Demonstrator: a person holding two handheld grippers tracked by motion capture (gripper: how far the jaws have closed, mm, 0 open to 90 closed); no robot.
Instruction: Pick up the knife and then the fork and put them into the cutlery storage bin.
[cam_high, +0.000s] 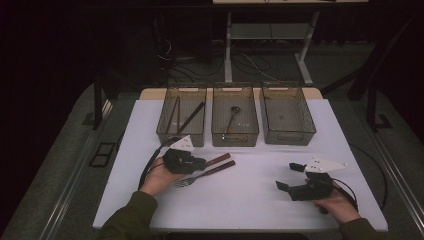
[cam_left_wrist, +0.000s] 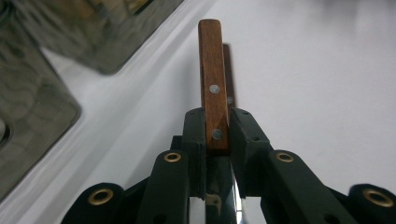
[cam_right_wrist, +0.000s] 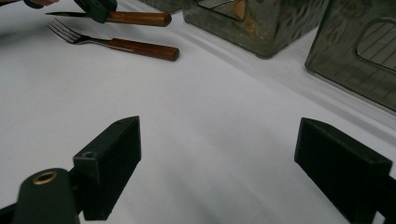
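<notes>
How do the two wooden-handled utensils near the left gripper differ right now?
The knife is clamped in the shut left gripper by its handle; the fork lies free on the table. The knife sits nearer the bins, the fork nearer the person. Both have brown wooden handles.

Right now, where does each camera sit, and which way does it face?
High view: above the person's side, looking forward and down at the table, three bins, both forearms.
Left gripper view: rides the left hand-held gripper, jaws clamped on a wooden-handled knife.
Right gripper view: rides the right hand-held gripper, open, facing the fork.
All three views show the knife.
</notes>
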